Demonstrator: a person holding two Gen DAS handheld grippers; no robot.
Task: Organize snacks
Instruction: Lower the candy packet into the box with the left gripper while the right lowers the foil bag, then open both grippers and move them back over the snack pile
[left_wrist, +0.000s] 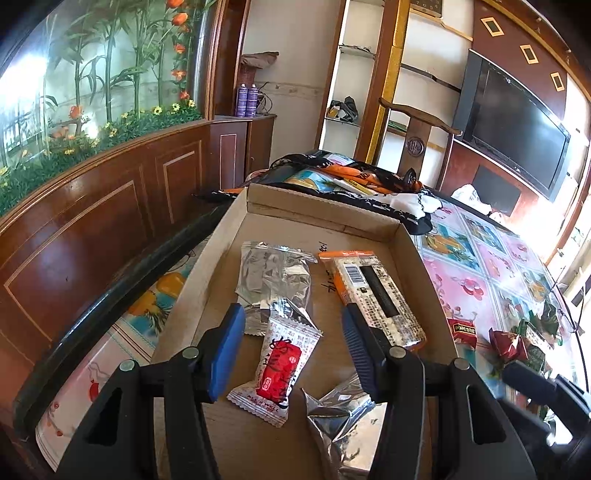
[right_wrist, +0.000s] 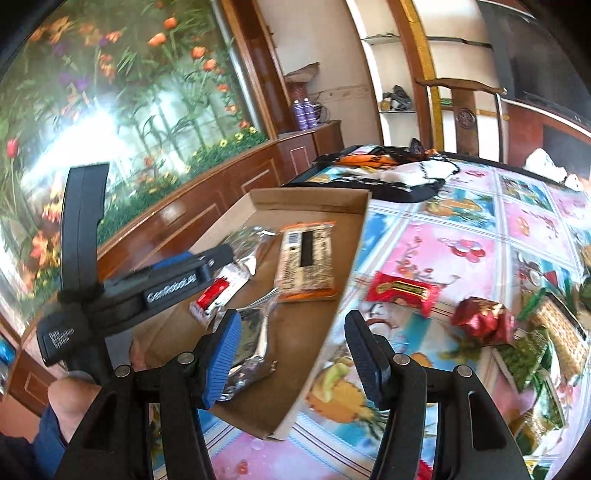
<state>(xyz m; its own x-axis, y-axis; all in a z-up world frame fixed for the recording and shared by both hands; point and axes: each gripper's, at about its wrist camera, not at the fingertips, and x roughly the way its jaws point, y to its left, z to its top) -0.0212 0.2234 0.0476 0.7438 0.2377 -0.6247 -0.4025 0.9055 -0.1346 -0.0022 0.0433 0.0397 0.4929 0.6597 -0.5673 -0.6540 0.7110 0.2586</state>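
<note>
A shallow brown cardboard tray (left_wrist: 408, 236) is shown on the counter (left_wrist: 491, 266), which is covered with a glossy pink-and-blue fruit-patterned cloth. Four snacks are seen inside the tray: a white wrapper with a red label (left_wrist: 275, 363), a crumpled silver foil packet (left_wrist: 271, 277) behind it, a second silver foil packet (left_wrist: 340, 417) at the near edge, and a long orange-edged bar with a barcode and printed text (left_wrist: 373, 293) along the right wall.

The left gripper (left_wrist: 293, 349) is held over the tray with its jaws spread; the white-and-red wrapper lies below the gap and is not seen to be pinched, so it is judged to be released. The right gripper (right_wrist: 293, 356) is held over the tray's near right wall, jaws spread and nothing seen between them.

Outside the tray, a flat red packet with yellow lettering (right_wrist: 402, 291), a round sweet in crinkled red foil (right_wrist: 482, 319) and a cluster of green-and-tan packets (right_wrist: 543, 343) are seen on the cloth, near one another.

The step in hand is judged to be sorting loose snacks into the tray, about half done. The next move is judged to call for the right gripper to be carried to the flat red packet, the nearest, and its jaws closed across the packet's narrow width.
</note>
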